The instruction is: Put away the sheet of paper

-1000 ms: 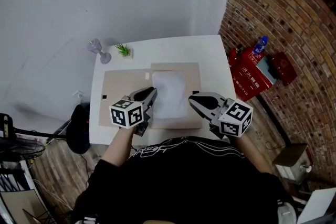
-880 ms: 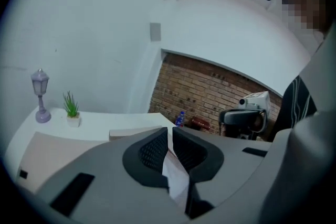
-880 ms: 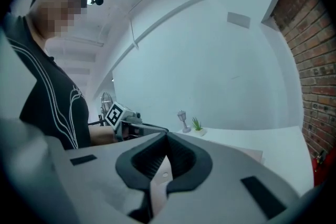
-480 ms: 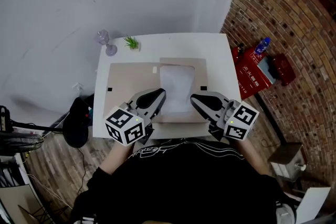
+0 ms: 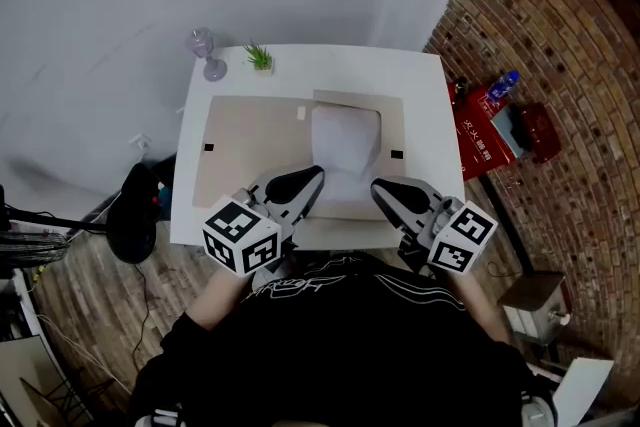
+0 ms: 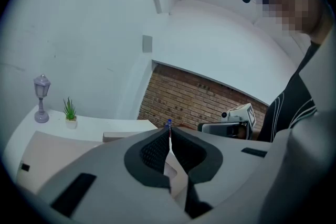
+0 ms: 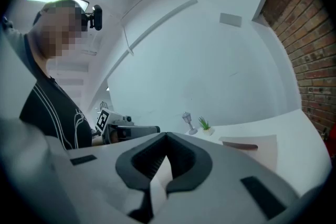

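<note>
Head view: L gripper (image 5: 306,183) jaws closing on, R gripper (image 5: 382,188) jaws pinching, paper (image 5: 345,140) near edge, by table (image 5: 330,65) front edge.

- sheet of paper (image 5: 345,150): near edge hidden under left gripper (image 5: 312,183) (jaws closing tight on it) & right gripper (image 5: 378,187); gripper views show only a pale sliver betw. pads.
- hands: behind marker cubes, not seen.
- red box (image 5: 483,130): print too small to read.
- table (image 5: 420,85): near edge partly covered by person's torso.

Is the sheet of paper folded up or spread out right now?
Spread out: the head view shows the sheet of paper as one open white rectangle on the beige mat.
</note>
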